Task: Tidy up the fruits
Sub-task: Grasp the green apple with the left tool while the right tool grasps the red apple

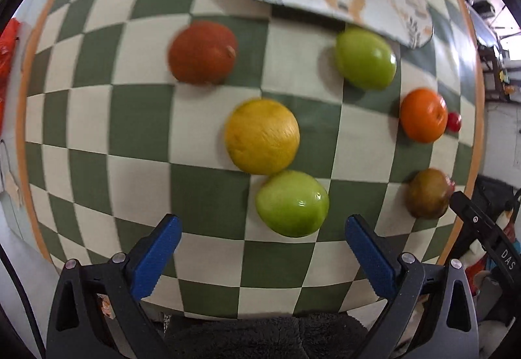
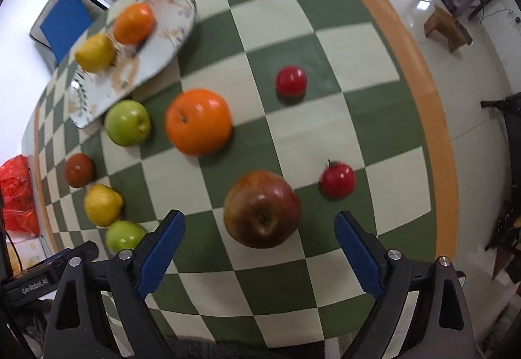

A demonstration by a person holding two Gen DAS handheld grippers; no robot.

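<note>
Fruit lies scattered over a green-and-cream checked tablecloth (image 1: 208, 196) as two handheld grippers hover above it, both with jaws wide apart and empty. The left gripper (image 1: 263, 248) faces a green apple (image 1: 292, 203) at 12 o'clock (a lemon (image 1: 262, 136) touching it beyond); the right gripper (image 2: 260, 248) frames a red apple (image 2: 262, 208). A patterned plate (image 2: 169, 30) at 10 o'clock holds an orange (image 2: 134, 22) and another lemon (image 2: 95, 52)

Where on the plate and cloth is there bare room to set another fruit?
The plate has bare room on the half nearer the green apple, beside its lemon and orange. The cloth is bare beyond the small red fruit toward the orange border. It is crowded along the left, from the green apple down to the lower lemon.
</note>
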